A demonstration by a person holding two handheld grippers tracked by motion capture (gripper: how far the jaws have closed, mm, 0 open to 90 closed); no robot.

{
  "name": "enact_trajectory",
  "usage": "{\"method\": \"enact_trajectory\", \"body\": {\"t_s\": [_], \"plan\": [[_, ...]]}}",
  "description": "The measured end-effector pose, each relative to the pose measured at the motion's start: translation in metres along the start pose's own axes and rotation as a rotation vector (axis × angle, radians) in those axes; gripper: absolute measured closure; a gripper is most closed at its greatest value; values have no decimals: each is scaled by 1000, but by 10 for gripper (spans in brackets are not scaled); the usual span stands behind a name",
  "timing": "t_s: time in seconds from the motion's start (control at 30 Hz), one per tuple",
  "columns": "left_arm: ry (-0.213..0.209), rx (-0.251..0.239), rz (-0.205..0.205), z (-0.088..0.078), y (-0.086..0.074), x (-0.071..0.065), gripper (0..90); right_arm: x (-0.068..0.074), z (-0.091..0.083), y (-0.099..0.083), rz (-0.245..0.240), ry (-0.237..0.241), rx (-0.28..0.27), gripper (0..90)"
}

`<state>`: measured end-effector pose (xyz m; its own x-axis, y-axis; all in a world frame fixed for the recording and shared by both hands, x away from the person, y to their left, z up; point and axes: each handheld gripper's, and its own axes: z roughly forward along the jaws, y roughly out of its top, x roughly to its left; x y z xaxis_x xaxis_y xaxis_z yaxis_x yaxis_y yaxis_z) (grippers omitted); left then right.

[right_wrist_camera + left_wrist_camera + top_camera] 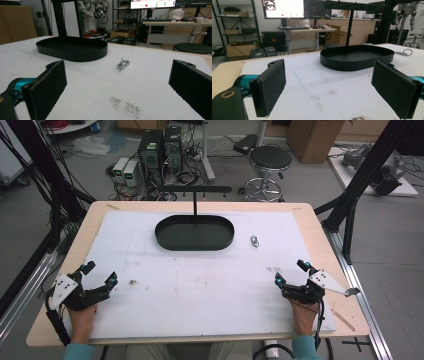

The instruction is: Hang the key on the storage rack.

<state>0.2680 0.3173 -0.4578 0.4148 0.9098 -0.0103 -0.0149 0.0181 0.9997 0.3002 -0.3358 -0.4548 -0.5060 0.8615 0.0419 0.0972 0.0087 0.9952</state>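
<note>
Both grippers rest on the white mat near the person, jaws spread and empty: left gripper left of the black tray, right gripper right. A small metal clip lies just right of the tray, seemingly awaiting pickup.

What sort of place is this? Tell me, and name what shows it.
Probably a robotics lab or workshop: black desktop computer towers with tangled cables on the floor, lit wall monitors above a desk, and a black metal camera frame around the wooden table.
</note>
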Motion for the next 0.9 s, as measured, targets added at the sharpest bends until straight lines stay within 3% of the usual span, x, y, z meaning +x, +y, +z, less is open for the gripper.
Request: {"method": "enact_trajectory", "body": {"t_s": [0.5, 0.63, 0.8, 0.9], "plan": [[-1, -2, -1, 0, 0, 0, 127, 3, 0, 0, -31, -14, 5, 9], [-1, -5, 0, 0, 0, 0, 128, 1, 3, 3, -22, -11, 32, 9], [-2, -5, 1, 0, 0, 0, 128, -6, 6, 20, -7, -20, 28, 9], [-2, -3, 1, 0, 0, 0, 127, -11, 12, 40, -10, -7, 56, 9]]}}
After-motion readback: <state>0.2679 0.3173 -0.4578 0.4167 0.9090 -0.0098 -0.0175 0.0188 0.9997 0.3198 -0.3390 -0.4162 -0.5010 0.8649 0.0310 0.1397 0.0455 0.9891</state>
